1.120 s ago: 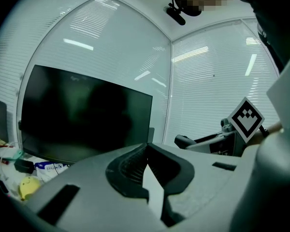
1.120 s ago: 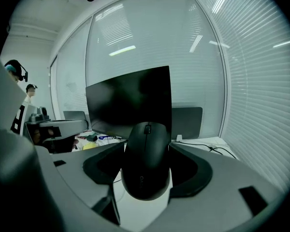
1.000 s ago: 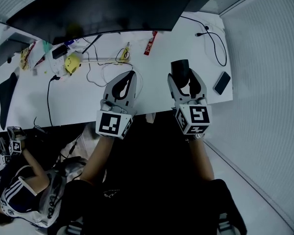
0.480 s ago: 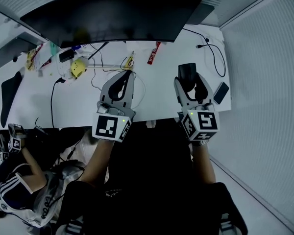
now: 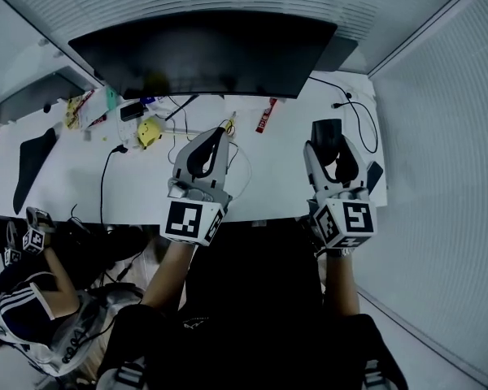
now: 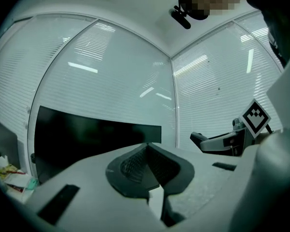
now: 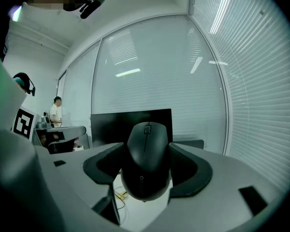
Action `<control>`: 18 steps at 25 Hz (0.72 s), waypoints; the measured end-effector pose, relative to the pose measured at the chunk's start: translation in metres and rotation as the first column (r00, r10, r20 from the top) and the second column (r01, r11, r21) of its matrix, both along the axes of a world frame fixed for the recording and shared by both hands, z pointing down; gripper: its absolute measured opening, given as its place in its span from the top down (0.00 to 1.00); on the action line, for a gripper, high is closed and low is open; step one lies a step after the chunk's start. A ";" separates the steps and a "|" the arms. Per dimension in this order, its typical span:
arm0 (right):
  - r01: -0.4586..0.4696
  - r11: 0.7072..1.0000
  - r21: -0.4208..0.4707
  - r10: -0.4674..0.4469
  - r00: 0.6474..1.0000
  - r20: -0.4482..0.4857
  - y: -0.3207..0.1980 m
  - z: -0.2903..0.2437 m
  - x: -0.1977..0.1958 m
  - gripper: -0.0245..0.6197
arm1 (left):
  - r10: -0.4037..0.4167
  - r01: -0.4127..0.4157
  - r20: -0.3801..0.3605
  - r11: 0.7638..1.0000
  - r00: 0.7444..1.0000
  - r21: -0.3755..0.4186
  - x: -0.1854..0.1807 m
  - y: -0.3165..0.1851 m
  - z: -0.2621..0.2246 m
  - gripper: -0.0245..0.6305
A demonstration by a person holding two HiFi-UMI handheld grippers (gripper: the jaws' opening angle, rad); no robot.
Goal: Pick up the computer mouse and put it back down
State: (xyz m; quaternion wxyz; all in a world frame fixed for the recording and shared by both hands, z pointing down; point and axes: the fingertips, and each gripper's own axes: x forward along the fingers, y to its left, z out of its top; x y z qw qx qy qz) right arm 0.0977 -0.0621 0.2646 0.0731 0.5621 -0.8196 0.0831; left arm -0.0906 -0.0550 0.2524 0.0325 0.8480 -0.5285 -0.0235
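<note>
The black computer mouse (image 5: 325, 128) (image 7: 146, 149) is clamped between the jaws of my right gripper (image 5: 330, 143) (image 7: 147, 174), its wheel end pointing away from me. It hangs in the air above the right part of the white desk (image 5: 285, 169), clear of the surface. My left gripper (image 5: 218, 135) (image 6: 148, 167) hovers over the desk's middle with its dark pads (image 6: 133, 166) pressed together and nothing between them. The right gripper (image 6: 221, 141) also shows at the right of the left gripper view.
A wide dark monitor (image 5: 203, 51) (image 7: 130, 122) stands along the back. A phone (image 5: 374, 171) and a black cable (image 5: 359, 120) lie at the desk's right end. A yellow object (image 5: 149, 130), a red wrapper (image 5: 266, 114) and wires lie behind the left gripper. A person (image 5: 24, 307) sits at lower left.
My right gripper has carried the mouse to the right, toward the phone. The head view has tilted up and shows more of the monitor. The left gripper stays shut and empty.
</note>
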 end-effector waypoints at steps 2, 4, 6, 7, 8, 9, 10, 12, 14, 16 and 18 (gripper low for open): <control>-0.005 1.000 0.027 0.005 1.000 0.014 0.001 -0.009 0.002 0.53 | 0.000 0.000 0.012 1.000 1.000 0.018 0.001 0.000 -0.006 0.95; -0.005 0.999 0.049 0.004 1.000 0.022 0.002 -0.015 0.004 0.53 | 0.003 -0.004 0.022 0.999 1.000 0.033 0.004 -0.001 -0.010 0.95; 0.001 0.998 0.070 -0.002 1.000 0.022 0.002 -0.021 0.005 0.53 | 0.009 -0.010 0.026 0.999 1.000 0.050 0.008 -0.001 -0.016 0.95; 0.004 0.997 0.081 -0.006 1.000 0.021 0.002 -0.023 0.005 0.53 | 0.011 -0.013 0.029 0.998 1.000 0.060 0.010 0.000 -0.018 0.95; 0.006 0.996 0.091 -0.008 1.000 0.020 0.003 -0.024 0.005 0.53 | 0.013 -0.015 0.033 0.997 0.999 0.070 0.011 0.002 -0.020 0.95; 0.007 0.995 0.099 -0.009 1.000 0.019 0.003 -0.024 0.005 0.53 | 0.013 -0.015 0.037 0.997 0.999 0.078 0.012 0.004 -0.021 0.95; 0.007 0.995 0.104 -0.009 1.000 0.018 0.004 -0.022 0.004 0.53 | 0.012 -0.015 0.040 0.996 0.999 0.084 0.012 0.006 -0.020 0.95; 0.006 0.994 0.107 -0.007 1.000 0.016 0.006 -0.018 0.001 0.53 | 0.013 -0.016 0.039 0.996 0.999 0.085 0.011 0.009 -0.016 0.95; 0.004 0.995 0.101 -0.005 1.000 0.017 0.006 -0.013 -0.001 0.53 | 0.018 -0.021 0.041 0.997 0.999 0.075 0.010 0.010 -0.009 0.95; 0.001 0.996 0.089 -0.002 1.000 0.017 0.005 -0.011 -0.003 0.53 | 0.020 -0.023 0.045 0.998 0.999 0.060 0.008 0.009 -0.004 0.95; 0.002 0.997 0.080 -0.003 1.000 0.012 0.005 -0.015 -0.006 0.53 | 0.023 -0.025 0.042 0.999 0.999 0.046 0.005 0.009 -0.005 0.95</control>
